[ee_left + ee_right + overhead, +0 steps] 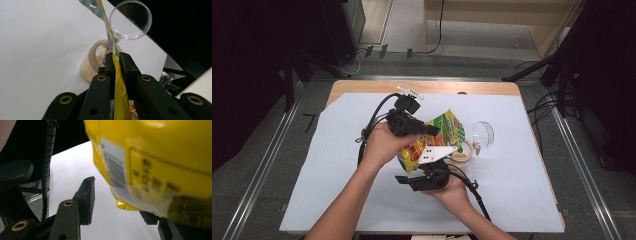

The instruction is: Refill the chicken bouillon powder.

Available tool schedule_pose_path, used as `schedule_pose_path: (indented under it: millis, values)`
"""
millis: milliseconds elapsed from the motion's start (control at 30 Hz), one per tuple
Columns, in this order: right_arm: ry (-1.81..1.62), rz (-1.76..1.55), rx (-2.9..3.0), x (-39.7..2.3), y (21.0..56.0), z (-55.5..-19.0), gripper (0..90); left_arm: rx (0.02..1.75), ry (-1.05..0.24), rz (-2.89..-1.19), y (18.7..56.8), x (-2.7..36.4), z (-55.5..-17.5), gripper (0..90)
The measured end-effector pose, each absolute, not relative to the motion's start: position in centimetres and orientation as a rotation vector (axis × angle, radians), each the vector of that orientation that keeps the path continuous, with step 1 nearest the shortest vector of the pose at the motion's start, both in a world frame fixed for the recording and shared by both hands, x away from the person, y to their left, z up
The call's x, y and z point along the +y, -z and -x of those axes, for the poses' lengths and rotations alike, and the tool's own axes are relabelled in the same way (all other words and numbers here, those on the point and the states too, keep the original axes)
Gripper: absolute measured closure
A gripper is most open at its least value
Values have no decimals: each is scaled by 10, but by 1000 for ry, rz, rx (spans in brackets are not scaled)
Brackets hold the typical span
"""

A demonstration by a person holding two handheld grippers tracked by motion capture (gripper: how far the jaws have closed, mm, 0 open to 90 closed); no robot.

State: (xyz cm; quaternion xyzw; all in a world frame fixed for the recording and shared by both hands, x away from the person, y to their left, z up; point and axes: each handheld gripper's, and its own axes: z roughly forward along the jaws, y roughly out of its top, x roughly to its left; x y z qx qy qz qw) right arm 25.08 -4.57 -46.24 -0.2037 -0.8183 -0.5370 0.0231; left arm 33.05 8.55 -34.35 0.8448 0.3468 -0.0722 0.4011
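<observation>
A yellow and green snack bag (439, 135) is held up over the middle of the white table cover (337, 165). My left gripper (432, 131) comes in from the left and is shut on the bag's thin edge. In the left gripper view the two jaws of my left gripper (116, 58) pinch the yellow film of the bag (118, 87) between them. My right gripper (414, 172) sits below the bag's lower end, open. In the right gripper view of that gripper (118, 208), the bag (155, 157) hangs over the jaws, one fingertip (88, 200) stands clear of it, and the other jaw is mostly hidden beneath it.
A roll of beige tape (464, 152) lies flat just right of the bag, with a clear plastic cup (483, 132) on its side behind it. Both also appear past the left jaws: the tape roll (93, 53) and the cup (131, 20). A small white item (409, 91) lies at the far edge.
</observation>
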Motion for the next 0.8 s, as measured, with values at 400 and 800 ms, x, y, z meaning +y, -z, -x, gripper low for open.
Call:
schedule_pose_path:
  millis: [400, 800]
  values:
    - [1635, 669, -2518, -46, 474, -252, 498, 840, 179, -2109, 355, 97, -324, 864]
    - [1624, 684, -2528, -49, 482, -252, 468, 826, 205, -2091, 363, 110, -319, 867]
